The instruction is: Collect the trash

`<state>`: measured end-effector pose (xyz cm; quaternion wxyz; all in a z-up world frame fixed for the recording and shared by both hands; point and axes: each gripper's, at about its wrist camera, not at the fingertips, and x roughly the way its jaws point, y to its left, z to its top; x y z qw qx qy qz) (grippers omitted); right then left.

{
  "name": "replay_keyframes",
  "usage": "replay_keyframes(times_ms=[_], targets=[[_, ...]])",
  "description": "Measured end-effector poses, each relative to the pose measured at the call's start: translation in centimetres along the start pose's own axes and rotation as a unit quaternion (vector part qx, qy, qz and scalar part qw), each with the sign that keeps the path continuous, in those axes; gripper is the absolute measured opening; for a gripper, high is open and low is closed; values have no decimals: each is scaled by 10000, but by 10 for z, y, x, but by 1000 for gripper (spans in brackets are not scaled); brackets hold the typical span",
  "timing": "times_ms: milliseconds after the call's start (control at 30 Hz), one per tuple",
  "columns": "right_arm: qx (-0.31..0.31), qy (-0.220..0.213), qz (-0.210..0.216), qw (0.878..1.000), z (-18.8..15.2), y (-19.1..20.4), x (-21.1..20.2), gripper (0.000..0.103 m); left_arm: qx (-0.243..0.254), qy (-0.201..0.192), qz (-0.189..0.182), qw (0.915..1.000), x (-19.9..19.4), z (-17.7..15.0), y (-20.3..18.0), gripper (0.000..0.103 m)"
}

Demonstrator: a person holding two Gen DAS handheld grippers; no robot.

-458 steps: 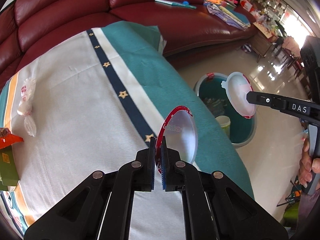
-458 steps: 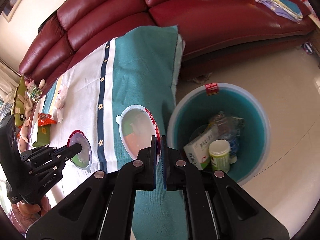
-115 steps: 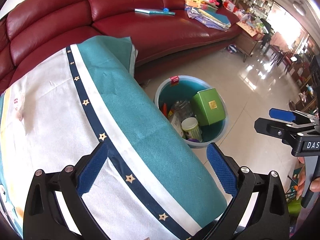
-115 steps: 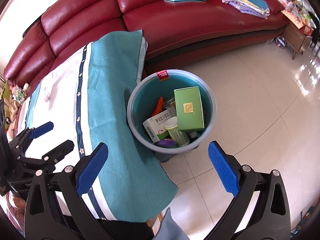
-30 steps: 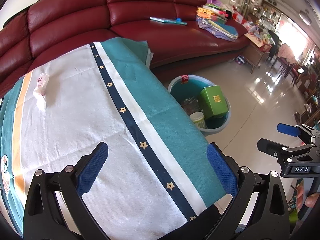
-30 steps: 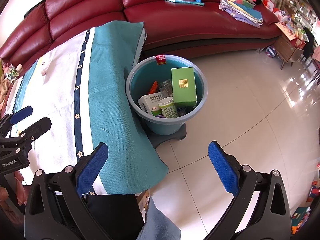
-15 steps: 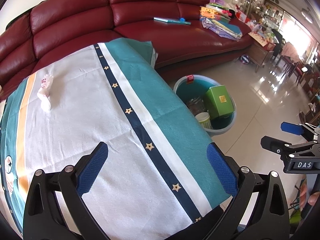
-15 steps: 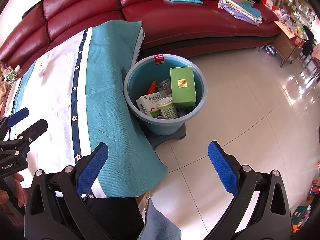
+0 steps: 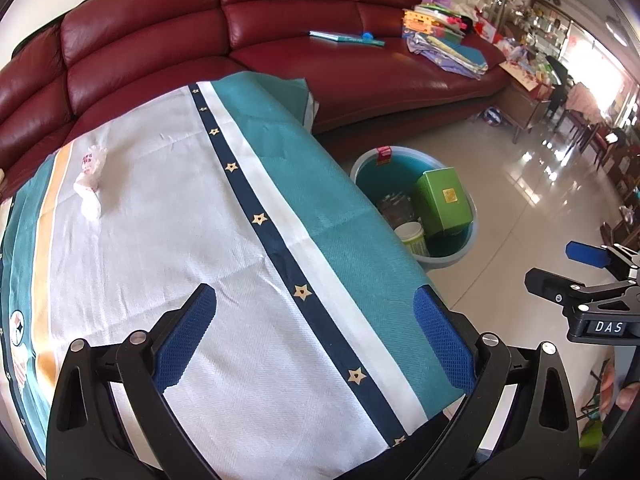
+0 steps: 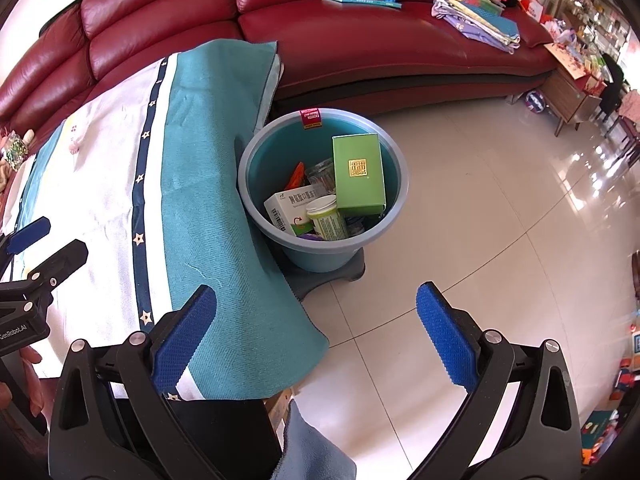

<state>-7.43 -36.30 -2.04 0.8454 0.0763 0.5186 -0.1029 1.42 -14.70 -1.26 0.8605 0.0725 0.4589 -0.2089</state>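
Note:
A blue trash bucket [image 10: 394,208] stands on the tiled floor beside the table; in it lie a green box [image 10: 358,174], a white carton [image 10: 290,210], a pale green-lidded cup [image 10: 326,216] and an orange wrapper. The same bucket [image 9: 470,236] shows in the left wrist view. A crumpled clear plastic wrapper [image 9: 90,182] lies on the tablecloth [image 9: 160,220] at the far left. My left gripper [image 9: 314,328] hangs open over the table's near right part, empty. My right gripper [image 10: 316,332] is open and empty above the floor, short of the bucket.
A dark red leather sofa [image 9: 280,40] curves behind the table, with a book [image 9: 346,37] and stacked papers [image 9: 444,46] on its seat. A low wooden table [image 10: 572,84] stands far right. Shiny floor tiles [image 10: 500,200] spread right of the bucket. A person's hand holds each gripper.
Both grippers have drawn slightly back and up from the bucket over the last second, jaws still wide. Earlier, round lids held in both shut grippers were released; a green box now lies in the bucket.

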Motion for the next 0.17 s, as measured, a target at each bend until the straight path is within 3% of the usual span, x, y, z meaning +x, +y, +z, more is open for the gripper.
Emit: replay_keyframes(times_ms=[167], targets=[[26,-6,12,10000,0,-3,0,96,35,-17,-99,9999,0,-3,-4,99]])
